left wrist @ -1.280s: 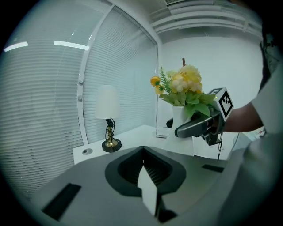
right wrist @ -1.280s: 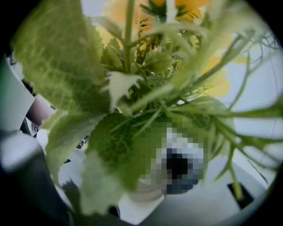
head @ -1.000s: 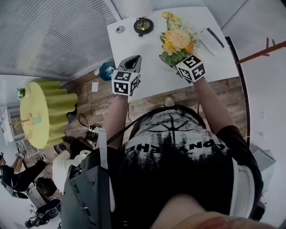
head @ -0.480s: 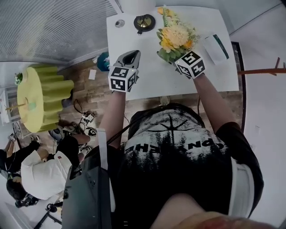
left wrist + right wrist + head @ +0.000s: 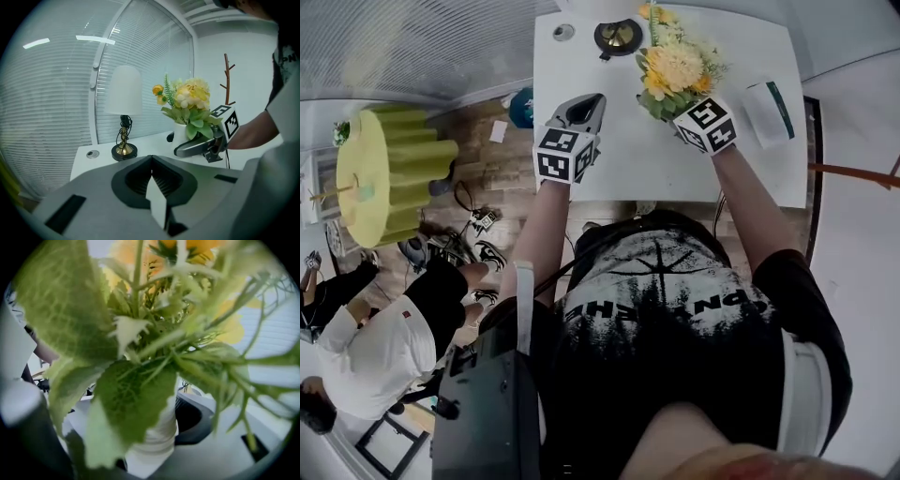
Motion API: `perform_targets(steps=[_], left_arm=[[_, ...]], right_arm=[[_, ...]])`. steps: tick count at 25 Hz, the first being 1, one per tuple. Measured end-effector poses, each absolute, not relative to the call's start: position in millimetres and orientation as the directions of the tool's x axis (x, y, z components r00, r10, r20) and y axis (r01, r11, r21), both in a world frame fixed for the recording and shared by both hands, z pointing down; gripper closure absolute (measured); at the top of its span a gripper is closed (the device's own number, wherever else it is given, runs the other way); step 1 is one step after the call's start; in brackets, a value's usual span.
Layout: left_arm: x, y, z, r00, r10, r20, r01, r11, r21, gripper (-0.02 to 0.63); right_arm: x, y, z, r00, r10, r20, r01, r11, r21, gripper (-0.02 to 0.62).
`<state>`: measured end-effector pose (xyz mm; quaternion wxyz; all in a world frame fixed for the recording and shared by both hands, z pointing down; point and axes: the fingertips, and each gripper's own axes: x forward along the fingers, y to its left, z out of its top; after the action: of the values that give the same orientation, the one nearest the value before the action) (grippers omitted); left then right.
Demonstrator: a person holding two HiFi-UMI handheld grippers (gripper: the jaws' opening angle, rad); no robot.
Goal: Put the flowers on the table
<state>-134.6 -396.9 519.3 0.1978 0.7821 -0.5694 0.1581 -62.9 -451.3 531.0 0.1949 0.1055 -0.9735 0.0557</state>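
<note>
The flowers [image 5: 676, 68], yellow and orange blooms with green leaves, stand in a white ribbed vase [image 5: 158, 433] over the white table [image 5: 619, 159]. My right gripper [image 5: 682, 111] is shut on the vase, and leaves fill most of the right gripper view. In the left gripper view the bouquet [image 5: 190, 99] shows upright with the right gripper [image 5: 199, 146] clamped round the vase; the vase's foot is hidden, so contact with the table is unclear. My left gripper [image 5: 583, 109] hovers over the table's left part, jaws shut with nothing between them [image 5: 153, 185].
A lamp with a brass foot [image 5: 618, 36] and white shade [image 5: 124, 89] stands at the table's back. Near it lies a small round disc [image 5: 563, 32]. A white box with a green stripe [image 5: 770, 101] sits at the right. On the floor, a yellow-green round table [image 5: 389, 173] and a person in white [image 5: 384, 347].
The right gripper with the flowers has edged a little nearer the lamp. The left gripper holds its place. The person in white on the floor has moved to the lower left.
</note>
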Motion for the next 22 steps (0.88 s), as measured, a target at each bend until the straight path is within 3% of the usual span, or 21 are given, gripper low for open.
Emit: perform_targets(steps=[22], left_arm=[[-126.2, -387.6, 533.0, 0.266, -0.816, 0.512, -0.964, -0.239, 0.119, 0.594]], right_arm=[[-71.1, -465.8, 542.9, -0.934, -0.212, 0.286, -0.229, 0.973, -0.026, 0.313]])
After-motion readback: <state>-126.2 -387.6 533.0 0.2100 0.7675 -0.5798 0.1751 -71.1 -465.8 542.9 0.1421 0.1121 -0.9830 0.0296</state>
